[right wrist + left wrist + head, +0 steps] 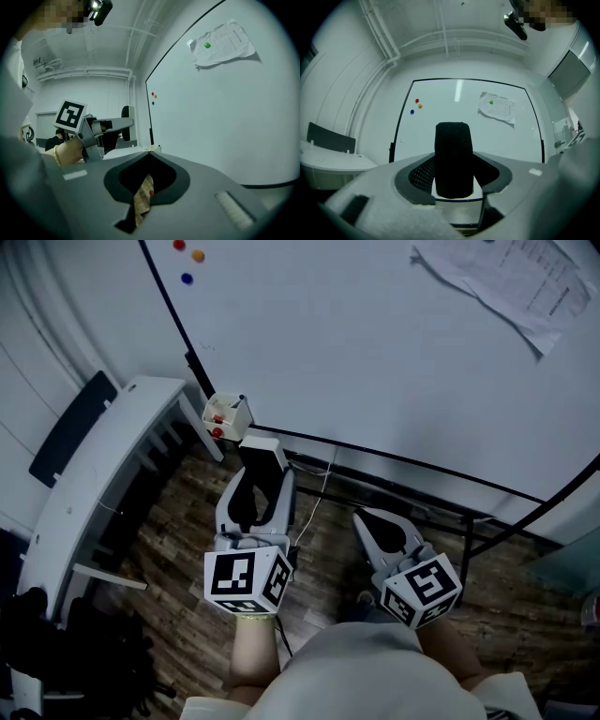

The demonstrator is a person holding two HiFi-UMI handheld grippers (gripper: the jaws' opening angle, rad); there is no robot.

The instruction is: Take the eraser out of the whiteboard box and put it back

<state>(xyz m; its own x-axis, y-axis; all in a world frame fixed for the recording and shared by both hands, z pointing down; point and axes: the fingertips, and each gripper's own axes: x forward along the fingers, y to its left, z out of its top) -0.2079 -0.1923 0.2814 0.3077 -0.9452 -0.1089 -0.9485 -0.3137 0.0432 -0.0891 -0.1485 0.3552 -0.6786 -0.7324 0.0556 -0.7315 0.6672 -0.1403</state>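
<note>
The box (228, 413) sits at the whiteboard's (375, 343) lower left corner, open at the top, with small red things showing in it. The eraser (453, 157) is out of the box, just in front of the whiteboard's bottom edge and near that corner. The left gripper (260, 480) has its jaws clamped on the eraser's two sides.

There is one eraser, one box and one sheet of paper (506, 282) on the whiteboard's upper right, held by a green magnet (491, 101). Three more magnets, red (179, 245), orange (197, 255) and blue (187, 278), sit near the whiteboard's upper left edge.

The eraser's long axis runs along the jaws, and its free end points at the whiteboard. Its black felt side faces back toward the left gripper's camera.

The right gripper (366, 519) hangs in front of the whiteboard's bottom edge with its jaws together and nothing between them.
</note>
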